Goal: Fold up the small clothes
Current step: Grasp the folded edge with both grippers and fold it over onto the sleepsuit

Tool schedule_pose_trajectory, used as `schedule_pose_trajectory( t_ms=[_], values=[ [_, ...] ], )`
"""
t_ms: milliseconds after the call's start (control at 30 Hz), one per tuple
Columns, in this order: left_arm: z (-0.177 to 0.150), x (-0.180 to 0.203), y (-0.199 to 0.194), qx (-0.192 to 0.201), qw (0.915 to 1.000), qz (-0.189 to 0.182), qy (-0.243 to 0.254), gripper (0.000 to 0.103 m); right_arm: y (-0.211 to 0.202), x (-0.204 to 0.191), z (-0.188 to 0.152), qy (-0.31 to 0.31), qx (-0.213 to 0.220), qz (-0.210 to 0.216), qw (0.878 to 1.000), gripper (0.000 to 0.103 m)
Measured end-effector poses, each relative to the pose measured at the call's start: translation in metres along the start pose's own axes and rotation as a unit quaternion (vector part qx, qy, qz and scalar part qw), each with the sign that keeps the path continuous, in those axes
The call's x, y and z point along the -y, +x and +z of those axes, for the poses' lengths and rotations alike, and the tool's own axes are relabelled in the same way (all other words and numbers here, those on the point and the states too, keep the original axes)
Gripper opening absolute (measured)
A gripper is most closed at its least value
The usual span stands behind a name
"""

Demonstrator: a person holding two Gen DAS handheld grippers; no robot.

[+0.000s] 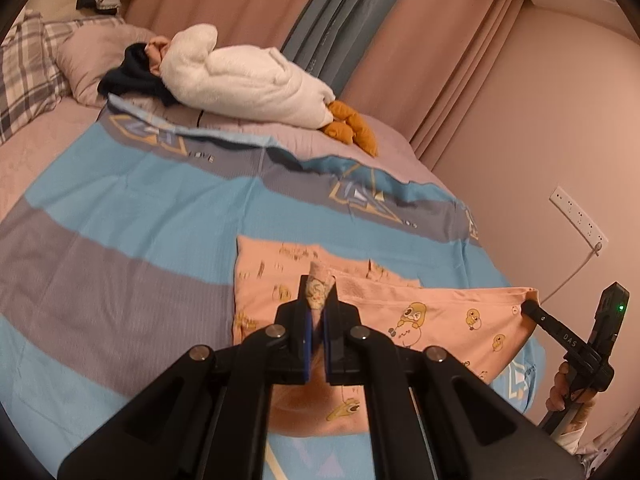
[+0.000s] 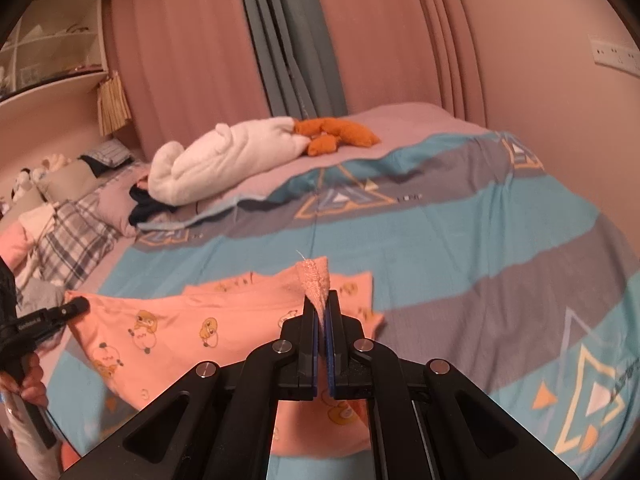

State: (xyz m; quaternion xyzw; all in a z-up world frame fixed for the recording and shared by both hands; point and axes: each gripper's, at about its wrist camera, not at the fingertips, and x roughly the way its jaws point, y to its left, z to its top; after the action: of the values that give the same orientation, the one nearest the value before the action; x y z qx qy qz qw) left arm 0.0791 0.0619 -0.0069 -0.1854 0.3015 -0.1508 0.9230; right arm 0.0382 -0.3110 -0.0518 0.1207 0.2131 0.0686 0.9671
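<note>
Garment [image 1: 440, 320]: peach duck-print cloth at lower centre of the frame, lying on the bed [image 1: 140, 216]. Your left hand-held gripper [image 1: 317, 300] and right hand-held gripper [image 2: 322, 308] each clench a corner, likely so the edge lifts evenly for folding. Plush toy [image 1: 248, 84] lies upper left, well apart; nothing obstructs.

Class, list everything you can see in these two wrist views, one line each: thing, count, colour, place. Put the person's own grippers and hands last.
Peach cotton garment with duck print: one, peach, on the bedspread, pinched at two corners.
Striped bedspread: one, blue and grey, covering the bed.
White plush goose toy: one, white with orange feet, far side of the bed.
Plaid pillow: one, grey-white, at the headboard.
Curtains: pink and grey-blue, behind the bed.
Wall socket strip: one, white, right wall.
Left gripper: black, shut on the garment.
Right gripper: black, shut on the garment.
</note>
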Motion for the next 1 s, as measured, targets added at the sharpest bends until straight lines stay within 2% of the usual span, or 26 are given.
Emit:
schedule_pose_trajectory(
  t_ms=[200,467,600,767,1000],
  values=[
    [0.029,0.000,0.014,0.009,0.9999,0.003,-0.002,0.003,0.013,-0.005,0.026,-0.007,0.018,0.008,1.000,0.004],
    [0.061,-0.008,0.052,0.003,0.9997,0.023,-0.006,0.003,0.054,-0.004,0.052,0.006,0.014,0.020,1.000,0.004],
    [0.072,-0.018,0.080,-0.010,0.9993,0.032,-0.014,0.003,0.084,-0.004,0.062,0.007,-0.004,0.008,1.000,0.004],
    [0.082,-0.039,0.127,-0.049,0.9972,0.045,-0.033,0.003,0.125,0.005,0.067,0.015,-0.036,-0.003,0.999,0.004],
    [0.078,-0.055,0.182,-0.093,0.9924,0.074,-0.032,0.003,0.180,0.019,0.060,0.034,-0.088,-0.023,0.995,0.004]
  ],
)
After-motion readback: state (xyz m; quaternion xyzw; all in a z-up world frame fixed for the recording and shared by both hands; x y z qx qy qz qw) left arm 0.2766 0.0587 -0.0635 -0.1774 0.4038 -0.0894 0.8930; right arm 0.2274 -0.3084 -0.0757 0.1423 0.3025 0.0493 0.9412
